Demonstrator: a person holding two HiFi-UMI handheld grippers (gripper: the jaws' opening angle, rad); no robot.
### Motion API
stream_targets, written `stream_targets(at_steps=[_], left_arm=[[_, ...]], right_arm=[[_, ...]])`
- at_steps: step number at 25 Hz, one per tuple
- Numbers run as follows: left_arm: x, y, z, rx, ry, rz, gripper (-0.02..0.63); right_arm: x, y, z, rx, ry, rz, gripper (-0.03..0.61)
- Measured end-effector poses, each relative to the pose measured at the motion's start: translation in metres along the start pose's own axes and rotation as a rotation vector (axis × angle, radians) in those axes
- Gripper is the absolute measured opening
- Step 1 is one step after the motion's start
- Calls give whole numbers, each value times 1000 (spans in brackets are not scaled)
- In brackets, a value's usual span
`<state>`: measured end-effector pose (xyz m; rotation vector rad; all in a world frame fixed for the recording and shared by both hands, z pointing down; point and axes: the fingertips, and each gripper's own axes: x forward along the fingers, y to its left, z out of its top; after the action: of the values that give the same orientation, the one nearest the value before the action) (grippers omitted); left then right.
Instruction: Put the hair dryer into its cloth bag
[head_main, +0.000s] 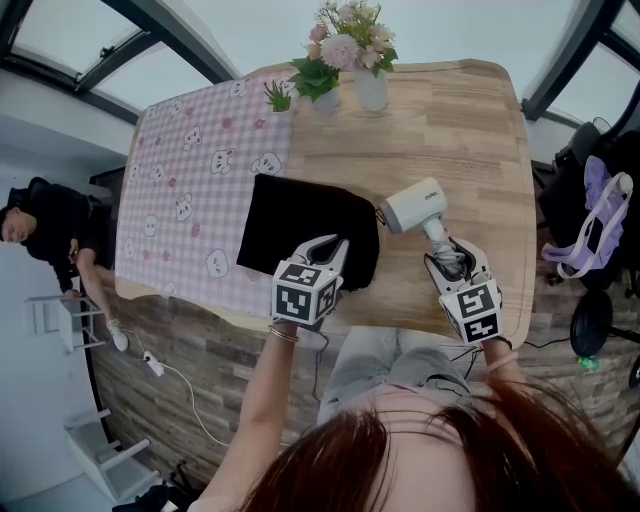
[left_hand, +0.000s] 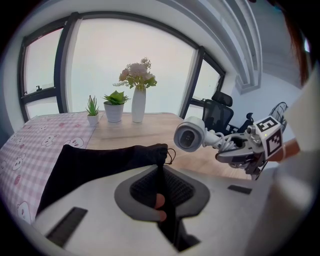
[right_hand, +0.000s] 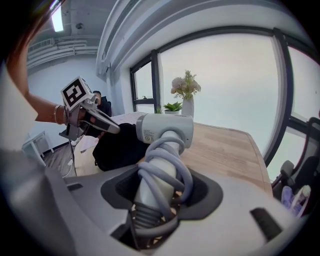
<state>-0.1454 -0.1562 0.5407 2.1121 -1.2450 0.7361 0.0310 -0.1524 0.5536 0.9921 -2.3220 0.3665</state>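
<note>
- Fingers of the left gripper (head_main: 333, 252), head view: clamped on the near hem of the soft black cloth bag (head_main: 300, 212). The bag lies flat on the light wooden table (head_main: 470, 130), partly over a pink checked tablecloth (head_main: 190, 170).
- Right gripper (head_main: 447, 258), same view: closed round the handle of the white plastic hair dryer (head_main: 413, 207), which is held just right of the bag (not yet inside).
- Left gripper view: jaws pinch a fold of hem beside the thin drawstring loop (left_hand: 171, 155). The bag mouth looks almost flat. The dryer's nozzle faces this way.
- Right gripper view: jaws grip the handle through the grey cord (right_hand: 185, 180) wound round it. The bag is ahead and to the left.
- Handling note: raise the pinched hem so the mouth gapes. Enter barrel first, low and level. Keep the cord coiled, clear of the drawstring.
</note>
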Motion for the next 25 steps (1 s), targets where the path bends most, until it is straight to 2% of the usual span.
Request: stream_targets(at_steps=[25], left_arm=[[-1, 1, 10, -12, -3, -16, 31]], right_arm=[[-5, 35, -16, -163, 75, 121, 212]])
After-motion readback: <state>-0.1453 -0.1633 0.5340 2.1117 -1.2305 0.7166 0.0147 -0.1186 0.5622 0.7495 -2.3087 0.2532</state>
